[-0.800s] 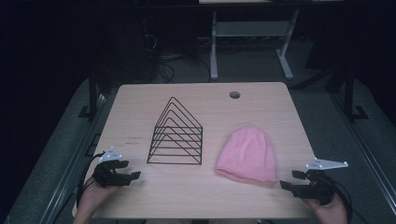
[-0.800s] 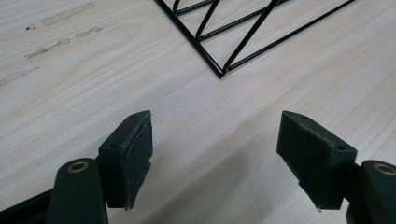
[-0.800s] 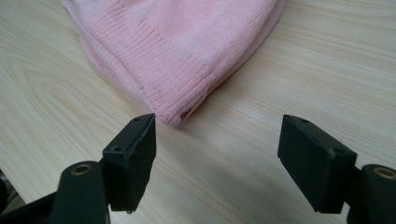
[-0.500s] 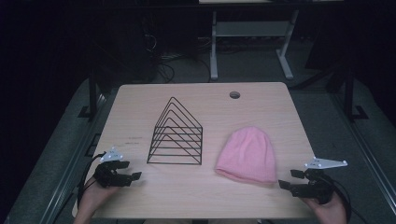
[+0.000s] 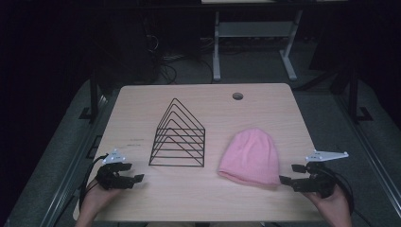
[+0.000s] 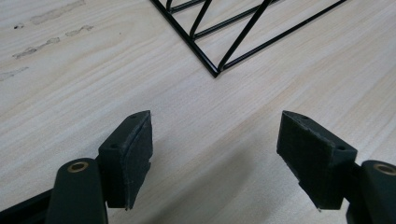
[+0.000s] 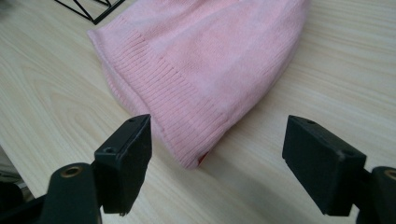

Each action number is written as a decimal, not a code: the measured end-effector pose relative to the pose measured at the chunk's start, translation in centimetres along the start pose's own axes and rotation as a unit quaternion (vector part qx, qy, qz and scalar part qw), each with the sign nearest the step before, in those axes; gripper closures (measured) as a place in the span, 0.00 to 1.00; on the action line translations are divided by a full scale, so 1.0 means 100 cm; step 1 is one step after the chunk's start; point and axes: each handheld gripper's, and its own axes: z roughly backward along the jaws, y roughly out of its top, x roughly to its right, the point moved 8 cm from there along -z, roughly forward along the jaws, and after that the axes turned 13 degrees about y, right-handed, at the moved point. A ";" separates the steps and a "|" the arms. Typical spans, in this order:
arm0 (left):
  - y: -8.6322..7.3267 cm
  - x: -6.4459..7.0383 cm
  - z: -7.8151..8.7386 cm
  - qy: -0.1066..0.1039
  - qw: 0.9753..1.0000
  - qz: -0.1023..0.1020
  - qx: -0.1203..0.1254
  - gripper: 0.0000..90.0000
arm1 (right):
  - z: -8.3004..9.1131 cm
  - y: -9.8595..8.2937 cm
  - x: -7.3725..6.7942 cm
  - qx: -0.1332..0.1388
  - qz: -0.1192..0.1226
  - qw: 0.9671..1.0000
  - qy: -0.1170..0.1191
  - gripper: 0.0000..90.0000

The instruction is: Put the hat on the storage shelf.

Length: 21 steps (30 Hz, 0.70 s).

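A pink knit beanie [image 5: 250,157] lies flat on the wooden table [image 5: 198,198], right of centre; its ribbed brim [image 7: 173,102] faces the near edge. A black wire triangular rack [image 5: 178,137] stands left of it. My right gripper [image 5: 291,174] is open just right of the beanie's brim corner, jaws wide apart with nothing between them, and the brim corner lies a little ahead of its jaws [image 7: 215,158]. My left gripper [image 5: 133,172] rests open near the table's front left, empty, with the rack's corner [image 6: 215,72] ahead of it.
A round cable hole [image 5: 238,96] sits near the table's far edge. Faint scuff marks [image 6: 42,44] mark the wood left of the rack. Beyond the table stand a white desk frame [image 5: 255,38] and loose cables on a dark floor.
The right gripper has crept slightly left toward the beanie's brim. The left gripper has barely moved.
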 end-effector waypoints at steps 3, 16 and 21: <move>0.000 0.000 0.000 -0.001 1.000 -0.001 0.000 0.30 | 0.000 0.005 0.002 -0.005 0.002 1.000 0.000 0.26; 0.000 0.000 -0.001 -0.002 1.000 0.000 0.000 0.30 | -0.004 0.034 0.001 -0.012 0.015 1.000 0.012 0.25; 0.001 0.001 -0.001 -0.002 1.000 -0.002 0.002 0.30 | -0.007 0.045 0.001 -0.024 0.013 0.999 0.017 0.24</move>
